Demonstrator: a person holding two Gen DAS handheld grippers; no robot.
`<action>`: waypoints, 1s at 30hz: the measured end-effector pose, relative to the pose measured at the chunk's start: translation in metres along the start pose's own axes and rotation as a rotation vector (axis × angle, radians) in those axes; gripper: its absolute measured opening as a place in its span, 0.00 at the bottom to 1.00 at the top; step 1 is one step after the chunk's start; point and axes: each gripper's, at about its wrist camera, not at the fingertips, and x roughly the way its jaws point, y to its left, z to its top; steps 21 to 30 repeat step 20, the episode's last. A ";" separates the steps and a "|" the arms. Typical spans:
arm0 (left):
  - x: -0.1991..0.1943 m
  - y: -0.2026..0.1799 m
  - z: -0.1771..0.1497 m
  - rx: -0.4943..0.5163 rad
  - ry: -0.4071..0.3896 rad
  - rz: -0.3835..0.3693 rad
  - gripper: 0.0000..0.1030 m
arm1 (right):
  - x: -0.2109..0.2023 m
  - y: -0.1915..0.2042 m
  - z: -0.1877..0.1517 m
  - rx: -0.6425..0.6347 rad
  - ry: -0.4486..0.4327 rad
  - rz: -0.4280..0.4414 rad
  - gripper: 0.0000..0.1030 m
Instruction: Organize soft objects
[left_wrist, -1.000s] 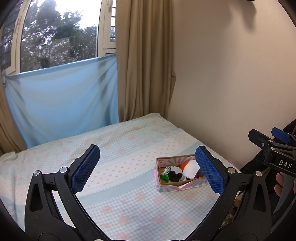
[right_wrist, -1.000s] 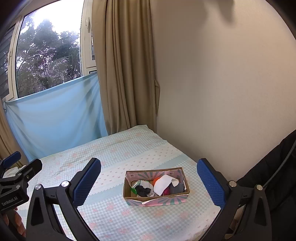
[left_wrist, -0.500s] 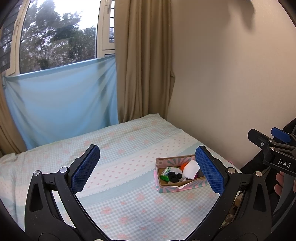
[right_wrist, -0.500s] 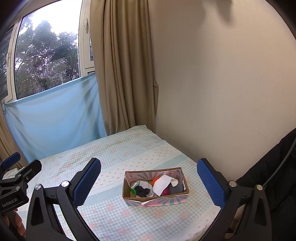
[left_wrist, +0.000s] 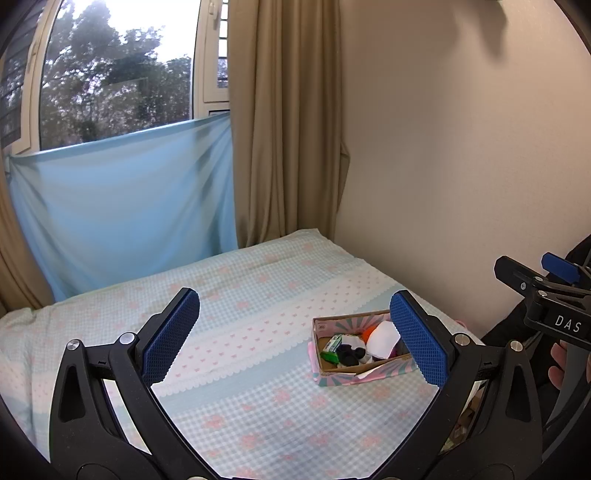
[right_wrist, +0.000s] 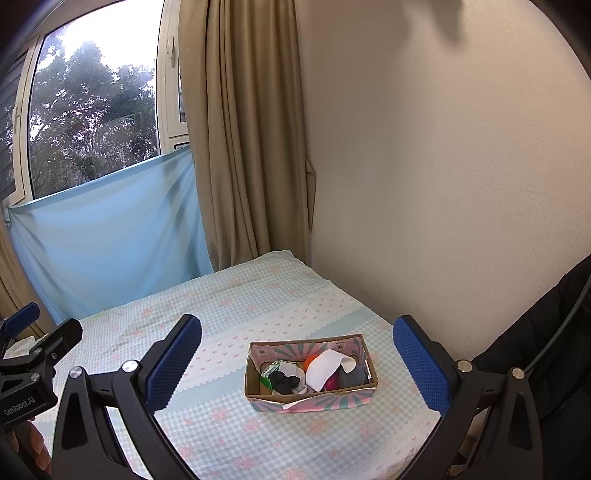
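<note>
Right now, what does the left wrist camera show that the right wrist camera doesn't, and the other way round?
Only the left wrist view shows the right gripper at its right edge, marked DAS. Only the right wrist view shows the left gripper at its left edge, and the cardboard box unobstructed. Both show the patterned bed, blue cloth, beige curtain and the box's soft items.

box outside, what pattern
Pink and teal sunburst stripes on the box, clearest in the right wrist view.

In front of you the bed wears a pale blue checked cover with pink flowers, and only one thing rests on it — a small cardboard box of soft items, near the wall-side edge.
</note>
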 end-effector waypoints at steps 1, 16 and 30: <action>0.000 0.001 0.000 0.000 -0.001 0.001 1.00 | 0.000 0.000 0.000 0.000 0.000 0.000 1.00; 0.006 0.005 0.002 -0.004 -0.025 0.054 1.00 | 0.006 -0.002 0.006 0.004 0.003 -0.001 1.00; 0.009 0.008 0.000 -0.003 -0.032 0.077 1.00 | 0.013 -0.003 0.007 0.007 0.019 -0.002 1.00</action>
